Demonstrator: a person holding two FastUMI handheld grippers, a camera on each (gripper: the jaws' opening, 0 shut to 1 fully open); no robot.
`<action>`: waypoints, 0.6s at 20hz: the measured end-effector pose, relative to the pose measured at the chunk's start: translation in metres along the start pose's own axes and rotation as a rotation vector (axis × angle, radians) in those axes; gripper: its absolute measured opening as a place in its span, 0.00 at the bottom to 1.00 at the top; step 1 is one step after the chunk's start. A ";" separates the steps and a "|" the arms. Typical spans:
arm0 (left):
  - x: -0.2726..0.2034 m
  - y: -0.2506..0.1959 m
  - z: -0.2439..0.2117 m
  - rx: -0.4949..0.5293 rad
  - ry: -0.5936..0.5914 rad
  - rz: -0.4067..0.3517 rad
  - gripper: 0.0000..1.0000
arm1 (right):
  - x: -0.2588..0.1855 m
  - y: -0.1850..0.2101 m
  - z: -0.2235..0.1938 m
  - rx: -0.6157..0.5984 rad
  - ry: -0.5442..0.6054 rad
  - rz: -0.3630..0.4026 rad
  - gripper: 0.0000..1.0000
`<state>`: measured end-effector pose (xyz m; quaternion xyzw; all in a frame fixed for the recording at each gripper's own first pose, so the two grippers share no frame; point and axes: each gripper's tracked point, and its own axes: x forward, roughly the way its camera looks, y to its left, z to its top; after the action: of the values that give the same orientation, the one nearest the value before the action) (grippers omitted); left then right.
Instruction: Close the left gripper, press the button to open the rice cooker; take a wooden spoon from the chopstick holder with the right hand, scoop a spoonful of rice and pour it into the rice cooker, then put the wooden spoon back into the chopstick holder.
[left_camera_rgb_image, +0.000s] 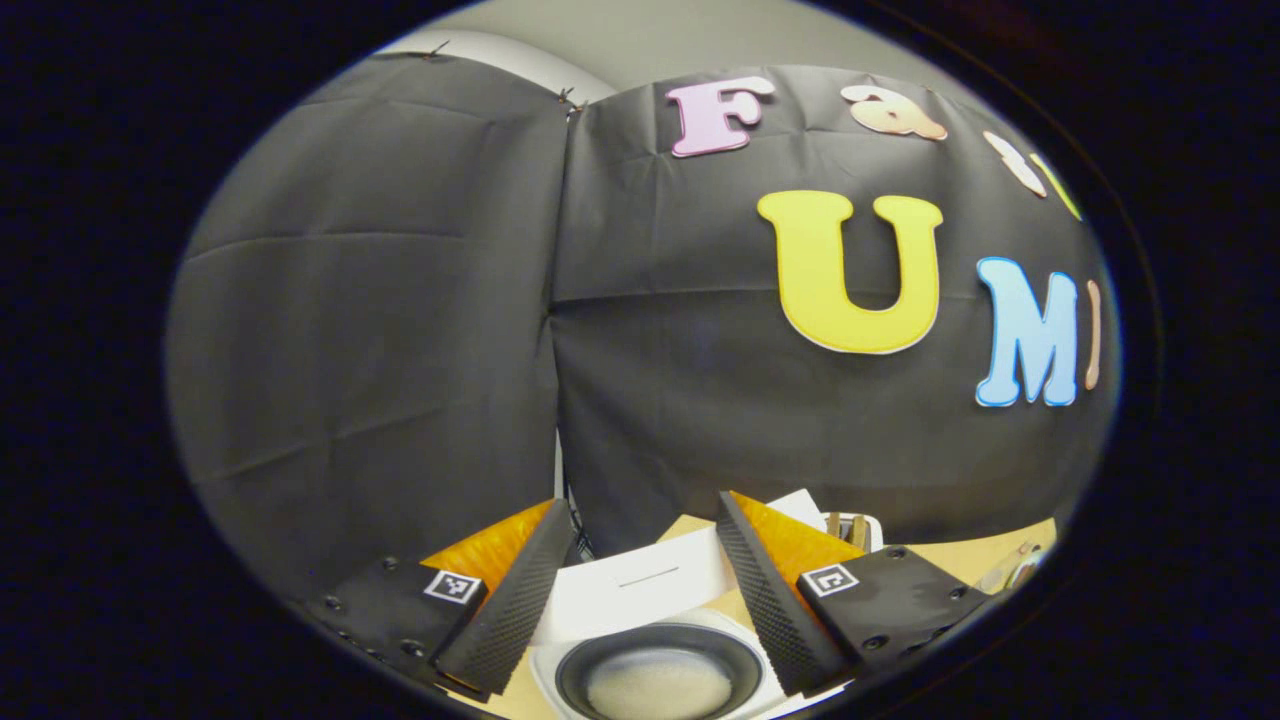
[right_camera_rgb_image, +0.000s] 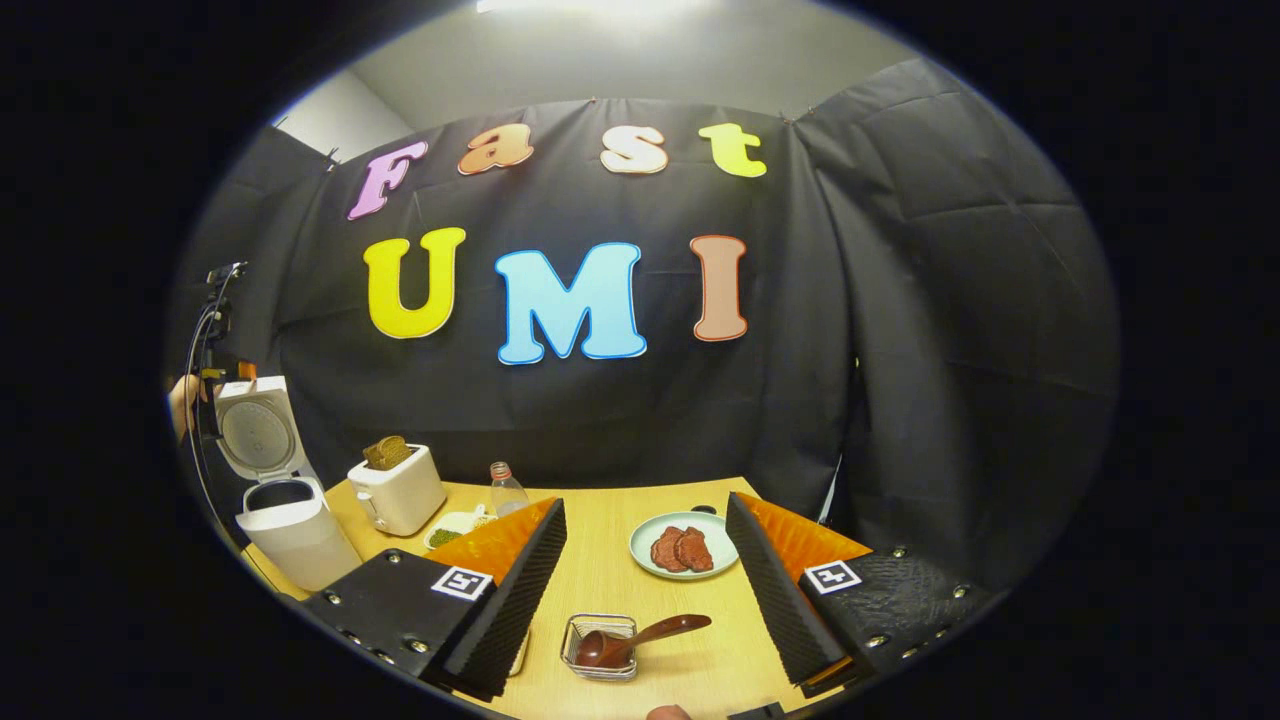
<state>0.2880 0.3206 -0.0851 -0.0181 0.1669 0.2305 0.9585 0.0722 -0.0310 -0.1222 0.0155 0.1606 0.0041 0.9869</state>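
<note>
At the far left of the right gripper view, the rice cooker (right_camera_rgb_image: 285, 520) stands with its lid up, and in the left gripper view its pot sits just below the left gripper (left_camera_rgb_image: 640, 600), whose fingers are spread wide and hold nothing. Further right, the wooden spoon (right_camera_rgb_image: 640, 640) lies in the small chopstick holder (right_camera_rgb_image: 600, 647) on the table (right_camera_rgb_image: 600, 570), directly ahead of and between the wide, empty fingers of the right gripper (right_camera_rgb_image: 645, 590). The spoon's handle angles up to the right, so the right gripper looks better placed to take it.

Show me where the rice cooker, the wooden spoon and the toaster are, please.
rice cooker (right_camera_rgb_image: 295, 540): right gripper view, on its white body.
wooden spoon (right_camera_rgb_image: 640, 636): right gripper view, on its handle.
toaster (right_camera_rgb_image: 400, 495): right gripper view, on its front side.
</note>
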 end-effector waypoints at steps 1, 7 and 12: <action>-0.007 -0.004 -0.004 -0.004 -0.003 0.005 1.00 | 0.000 -0.005 0.001 -0.008 -0.001 0.001 0.98; -0.046 -0.028 -0.047 -0.011 0.023 0.029 1.00 | -0.001 -0.036 0.012 0.016 -0.018 0.019 0.98; -0.070 -0.050 -0.091 0.031 0.076 0.064 1.00 | -0.006 -0.060 0.018 0.019 -0.048 0.037 0.98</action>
<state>0.2238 0.2354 -0.1502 -0.0066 0.2075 0.2574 0.9437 0.0727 -0.0917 -0.1050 0.0281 0.1364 0.0205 0.9900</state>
